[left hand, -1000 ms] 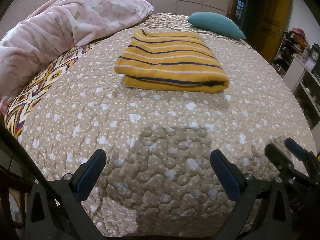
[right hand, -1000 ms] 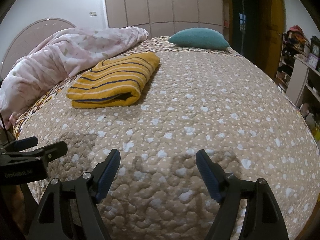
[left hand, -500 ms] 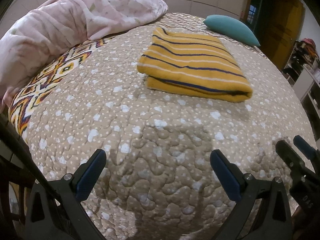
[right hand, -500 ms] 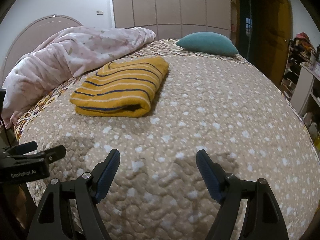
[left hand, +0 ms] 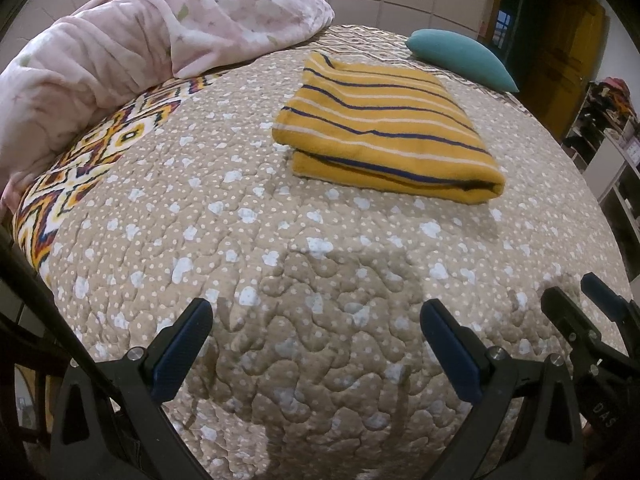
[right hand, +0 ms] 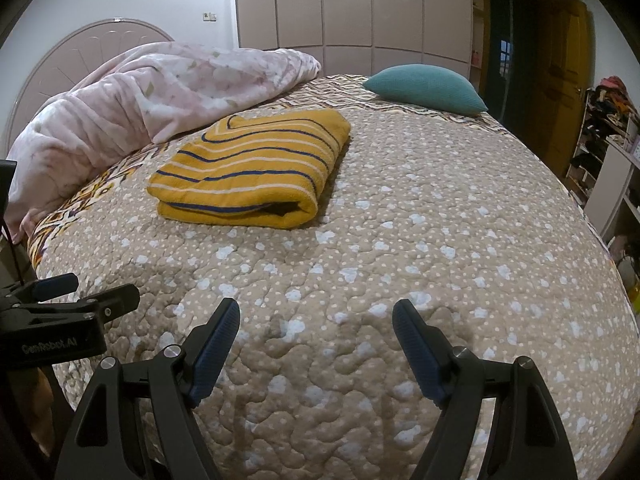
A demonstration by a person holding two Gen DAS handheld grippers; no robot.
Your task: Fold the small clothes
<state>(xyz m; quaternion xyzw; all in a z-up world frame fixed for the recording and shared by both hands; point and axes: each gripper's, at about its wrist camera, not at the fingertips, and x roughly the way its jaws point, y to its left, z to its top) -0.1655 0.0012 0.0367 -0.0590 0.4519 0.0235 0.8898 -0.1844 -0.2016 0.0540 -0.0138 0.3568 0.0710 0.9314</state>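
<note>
The mustard-yellow knit garment with navy and white stripes (left hand: 384,132) lies folded mid-bed on the beige dotted quilt (left hand: 280,280), looking soft, light and floppy, best pinched at a near corner, well beyond the released, empty left gripper (left hand: 316,356) and right gripper (right hand: 316,348).

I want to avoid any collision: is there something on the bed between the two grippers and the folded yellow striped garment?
Nothing visible. Only bare quilt lies between the open left gripper, the open right gripper and the yellow striped garment.
</note>
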